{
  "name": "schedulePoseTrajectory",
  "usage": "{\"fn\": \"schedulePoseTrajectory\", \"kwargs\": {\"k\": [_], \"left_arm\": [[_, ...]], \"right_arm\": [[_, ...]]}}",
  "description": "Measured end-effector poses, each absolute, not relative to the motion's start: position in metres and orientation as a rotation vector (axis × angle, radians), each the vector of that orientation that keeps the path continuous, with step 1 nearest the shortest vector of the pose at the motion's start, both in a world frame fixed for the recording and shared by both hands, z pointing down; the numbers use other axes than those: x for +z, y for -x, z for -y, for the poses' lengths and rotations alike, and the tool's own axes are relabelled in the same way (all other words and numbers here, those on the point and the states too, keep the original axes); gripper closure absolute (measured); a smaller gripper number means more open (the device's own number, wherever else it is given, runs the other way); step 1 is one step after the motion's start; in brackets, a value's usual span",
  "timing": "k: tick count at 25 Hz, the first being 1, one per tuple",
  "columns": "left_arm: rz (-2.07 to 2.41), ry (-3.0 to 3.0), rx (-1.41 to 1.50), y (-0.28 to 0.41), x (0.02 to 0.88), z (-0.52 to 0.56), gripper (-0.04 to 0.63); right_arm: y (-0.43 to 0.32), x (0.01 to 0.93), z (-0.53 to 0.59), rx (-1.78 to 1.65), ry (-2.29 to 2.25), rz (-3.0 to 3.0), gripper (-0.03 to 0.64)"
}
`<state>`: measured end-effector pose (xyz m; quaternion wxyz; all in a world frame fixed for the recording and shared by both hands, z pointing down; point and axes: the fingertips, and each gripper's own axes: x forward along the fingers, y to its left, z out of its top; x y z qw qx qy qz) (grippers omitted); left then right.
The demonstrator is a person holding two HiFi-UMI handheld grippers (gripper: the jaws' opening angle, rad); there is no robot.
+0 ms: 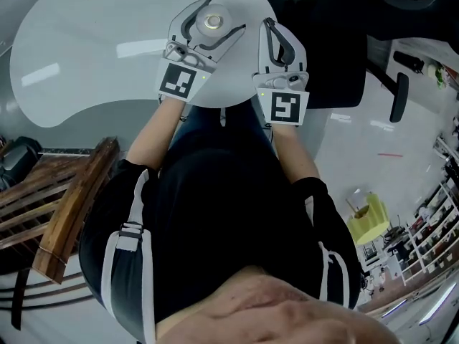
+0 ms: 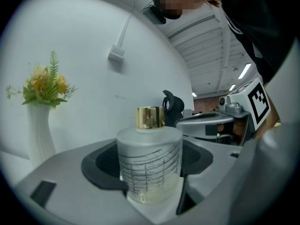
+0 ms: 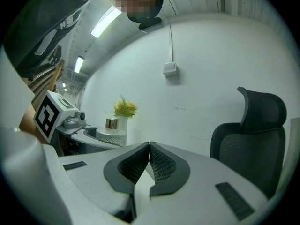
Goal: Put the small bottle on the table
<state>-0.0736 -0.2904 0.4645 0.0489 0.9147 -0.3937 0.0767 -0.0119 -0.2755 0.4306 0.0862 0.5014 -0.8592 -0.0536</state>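
Grips the small bottle (image 2: 149, 165), frosted glass under a gold cap, upright between the wide-spread jaws of the left gripper (image 1: 222, 16), pads against both sides. Sits over the white table (image 1: 86, 56) near its front edge; cannot tell whether the base touches. Just beside, shows the right gripper (image 3: 149, 149) pinched together on nothing. Farther off, shows a vase of flowers (image 2: 40, 130) and a black chair (image 3: 253, 139).
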Motion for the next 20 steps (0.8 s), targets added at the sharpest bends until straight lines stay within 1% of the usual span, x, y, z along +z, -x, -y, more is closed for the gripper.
{"fn": "schedulePoseTrajectory", "kwargs": {"k": [14,20], "left_arm": [[1.193,-2.764,0.277,0.067,0.523,0.321,0.259],[1.177,-2.831,0.314,0.062,0.535,0.334,0.259]], "right_arm": [[0.009,0.499,0.293,0.02,-1.449,2.456,0.594],[0.006,0.522,0.3,0.09,-1.444,2.421,0.594]]}}
